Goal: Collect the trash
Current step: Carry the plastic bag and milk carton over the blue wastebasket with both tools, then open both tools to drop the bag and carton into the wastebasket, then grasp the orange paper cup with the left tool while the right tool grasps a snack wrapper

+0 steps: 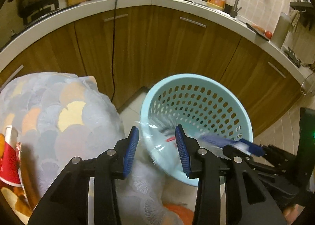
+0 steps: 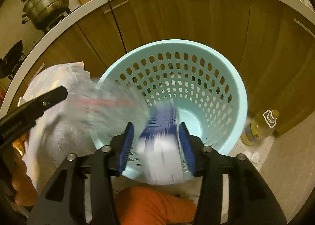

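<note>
You had a pale tiled floor (image 2: 285,158) under you, and on it stood 1 light-blue perforated basket (image 2: 234,95) close to the wooden cabinets. Just beside its right side, 1 bottle of yellow oil (image 2: 258,128) stood upright on the tiles, with some crumpled white scraps (image 2: 254,156) lying near its foot.

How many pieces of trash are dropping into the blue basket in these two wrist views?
2: a clear plastic wrapper blurred over the basket's left rim, and a blue-and-white packet between the right gripper's open jaws. Others may be hidden.
</note>
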The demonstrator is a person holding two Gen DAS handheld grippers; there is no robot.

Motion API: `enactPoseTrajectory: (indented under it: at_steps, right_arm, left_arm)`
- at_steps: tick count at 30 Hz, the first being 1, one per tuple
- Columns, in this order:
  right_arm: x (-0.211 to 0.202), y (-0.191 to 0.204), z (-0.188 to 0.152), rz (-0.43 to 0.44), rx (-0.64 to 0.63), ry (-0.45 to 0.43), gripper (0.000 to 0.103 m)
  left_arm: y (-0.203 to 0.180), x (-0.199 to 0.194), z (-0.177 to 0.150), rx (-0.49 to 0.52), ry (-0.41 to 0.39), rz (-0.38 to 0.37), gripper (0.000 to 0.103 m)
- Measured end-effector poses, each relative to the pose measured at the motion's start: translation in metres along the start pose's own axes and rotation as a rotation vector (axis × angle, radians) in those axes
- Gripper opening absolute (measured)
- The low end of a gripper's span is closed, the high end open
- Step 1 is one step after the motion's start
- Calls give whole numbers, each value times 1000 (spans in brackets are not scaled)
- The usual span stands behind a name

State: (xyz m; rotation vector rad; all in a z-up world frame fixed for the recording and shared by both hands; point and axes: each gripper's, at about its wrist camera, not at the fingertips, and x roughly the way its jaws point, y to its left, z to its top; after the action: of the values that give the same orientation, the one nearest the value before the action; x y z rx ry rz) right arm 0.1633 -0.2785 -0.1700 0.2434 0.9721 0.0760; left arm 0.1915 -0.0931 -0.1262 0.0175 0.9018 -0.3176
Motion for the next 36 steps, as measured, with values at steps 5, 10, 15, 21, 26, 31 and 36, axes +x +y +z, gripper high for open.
enactPoseTrajectory:
  at_steps: [5, 10, 15, 21, 26, 31, 36]
  right_arm:
    - [-10, 3, -3, 3, -18, -22, 49]
    - [-26, 9, -4, 8, -50, -56, 49]
    - [-48, 27, -5, 35, -94, -96, 49]
    - [-76, 80, -10, 96, -201, -152, 49]
    - [-92, 137, -23, 185, -288, -200, 49]
    - [-88, 207, -55, 273, -395, -221, 49]
    - [-67, 255, -74, 308, -453, -206, 49]
  left_arm:
    - [4, -5, -3, -1, -4, 11, 38]
    - [12, -18, -6, -22, -25, 7, 38]
    - [23, -42, -12, -47, -61, 6, 38]
    - [45, -93, -24, -92, -144, 24, 38]
    - [77, -164, -43, -153, -257, 99, 45]
    - [129, -225, -72, -266, -345, 208, 47]
    - [193, -265, -111, -451, -372, 368, 65]
